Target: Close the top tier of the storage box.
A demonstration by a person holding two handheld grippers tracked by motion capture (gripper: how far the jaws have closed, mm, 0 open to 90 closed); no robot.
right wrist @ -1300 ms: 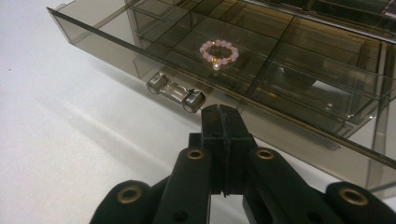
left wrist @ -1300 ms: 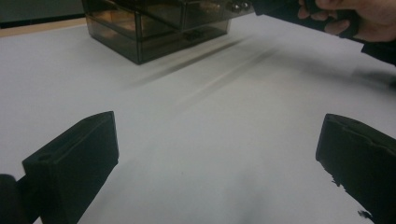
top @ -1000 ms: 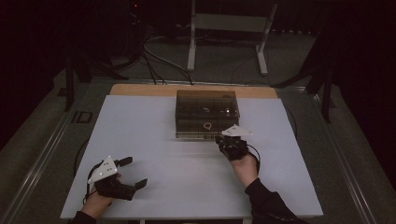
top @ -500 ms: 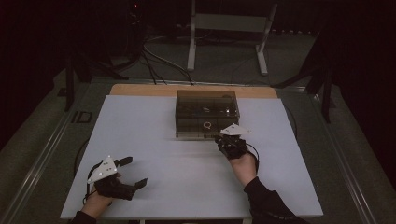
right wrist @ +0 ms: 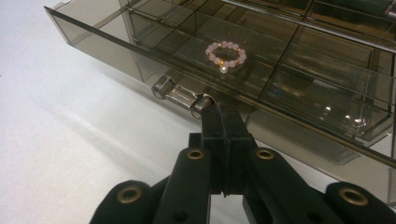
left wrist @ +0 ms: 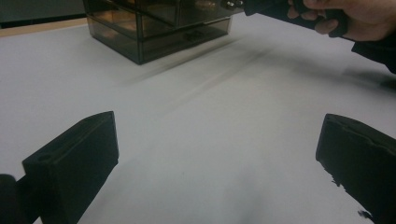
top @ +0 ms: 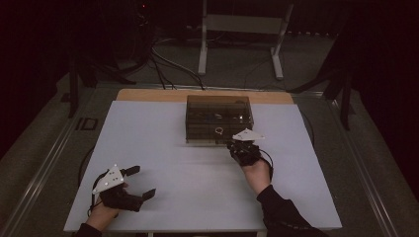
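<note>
Presently, we record:
Right gripper point(right wrist: 219, 114): fingers closed together at the drawer handle point(right wrist: 180, 95).
Left gripper point(top: 141, 182): fingers wide apart, holding nothing.
Drawer box point(top: 219, 118): we find it mid-table point(top: 163, 148).
Bracelet point(right wrist: 226, 56): inside drawer.

A white table point(top: 197, 163) is carrying a smoky clear drawer box point(top: 219, 118), which is sitting toward its far edge, slightly right of the middle. A bare wooden strip point(top: 148, 95) is running along the table's far edge (beyond the white top). The table is standing on grey floor point(top: 44, 148).
</note>
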